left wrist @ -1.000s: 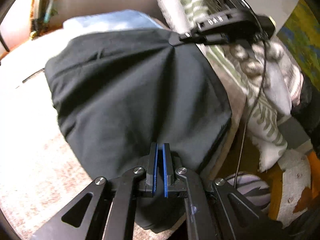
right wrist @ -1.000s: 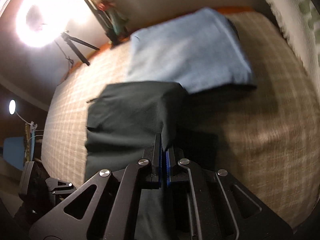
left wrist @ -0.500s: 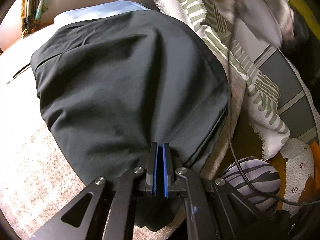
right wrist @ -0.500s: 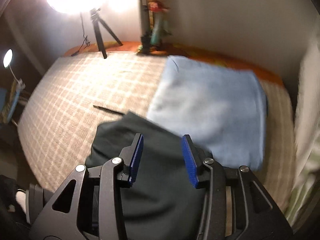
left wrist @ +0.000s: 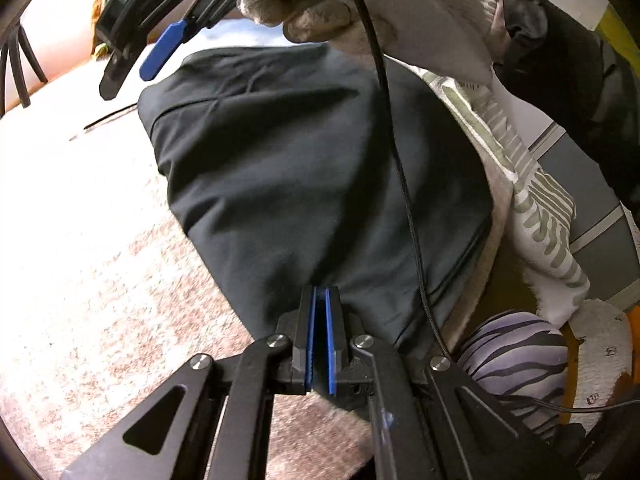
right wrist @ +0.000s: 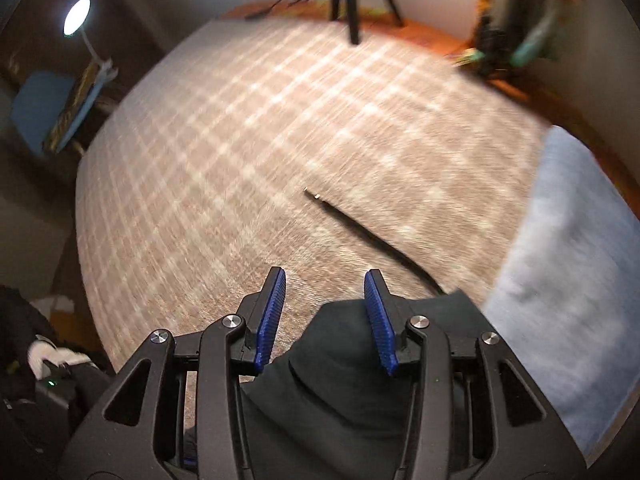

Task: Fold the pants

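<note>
Black pants [left wrist: 320, 168] lie folded on a plaid bed cover [left wrist: 80, 260]. My left gripper [left wrist: 320, 296] is shut on their near edge, and the cloth bunches between the blue pads. In the right wrist view, my right gripper [right wrist: 324, 284] stands open above the far corner of the pants [right wrist: 352, 380], with nothing pressed between its fingers. In the left wrist view, the right gripper [left wrist: 128, 80] hangs over the far left corner of the pants, held by a gloved hand [left wrist: 320, 12].
A folded light blue garment [right wrist: 560, 280] lies beside the pants. A thin black cord [right wrist: 360, 228] rests on the bed cover [right wrist: 240, 140]. A tripod [right wrist: 352, 0] and a lamp [right wrist: 76, 16] stand beyond the bed. A green-striped blanket [left wrist: 536, 208] hangs at the right, and the right gripper's cable [left wrist: 404, 184] dangles over the pants.
My right gripper let go of the pants' far corner, opened, rolled, and swung left across the bed. The left gripper kept its grip and shifted a little.
</note>
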Demonstrator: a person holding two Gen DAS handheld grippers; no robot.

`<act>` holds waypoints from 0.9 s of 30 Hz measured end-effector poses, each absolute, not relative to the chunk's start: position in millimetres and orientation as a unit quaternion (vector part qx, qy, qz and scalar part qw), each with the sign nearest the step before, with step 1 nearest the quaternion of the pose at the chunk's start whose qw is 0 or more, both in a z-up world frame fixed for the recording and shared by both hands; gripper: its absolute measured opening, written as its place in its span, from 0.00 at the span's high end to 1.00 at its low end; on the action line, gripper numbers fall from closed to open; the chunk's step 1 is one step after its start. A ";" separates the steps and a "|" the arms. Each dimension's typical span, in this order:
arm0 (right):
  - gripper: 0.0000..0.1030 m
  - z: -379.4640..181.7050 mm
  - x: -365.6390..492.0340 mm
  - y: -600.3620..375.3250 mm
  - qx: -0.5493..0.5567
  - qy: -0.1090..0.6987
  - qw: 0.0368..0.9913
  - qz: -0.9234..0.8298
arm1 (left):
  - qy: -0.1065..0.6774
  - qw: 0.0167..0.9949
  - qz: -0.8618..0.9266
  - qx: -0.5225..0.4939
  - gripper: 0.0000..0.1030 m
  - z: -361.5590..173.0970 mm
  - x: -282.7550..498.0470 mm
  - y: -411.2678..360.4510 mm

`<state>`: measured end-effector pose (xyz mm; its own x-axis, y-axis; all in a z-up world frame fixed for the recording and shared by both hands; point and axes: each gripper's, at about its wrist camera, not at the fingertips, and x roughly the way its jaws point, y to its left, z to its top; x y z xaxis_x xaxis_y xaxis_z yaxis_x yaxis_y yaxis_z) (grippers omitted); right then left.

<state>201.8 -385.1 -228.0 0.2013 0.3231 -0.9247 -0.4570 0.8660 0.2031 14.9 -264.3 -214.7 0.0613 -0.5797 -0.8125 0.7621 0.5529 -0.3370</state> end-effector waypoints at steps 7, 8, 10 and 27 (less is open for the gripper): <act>0.96 -249.4 194.9 -371.2 -0.110 0.590 0.761 0.244 | 0.519 0.701 -0.484 0.074 0.98 -221.3 13.6 -264.1; 0.96 -248.2 194.7 -372.8 -0.107 0.585 0.768 0.236 | 0.520 0.699 -0.486 0.067 0.98 -222.1 11.9 -263.5; 0.97 -244.7 192.7 -373.2 -0.098 0.577 0.775 0.238 | 0.517 0.698 -0.491 0.065 0.98 -222.6 8.6 -259.7; 0.97 -195.7 191.1 -445.6 0.044 0.521 0.840 0.142 | 0.511 0.674 -0.528 0.080 0.98 -218.3 -21.1 -257.9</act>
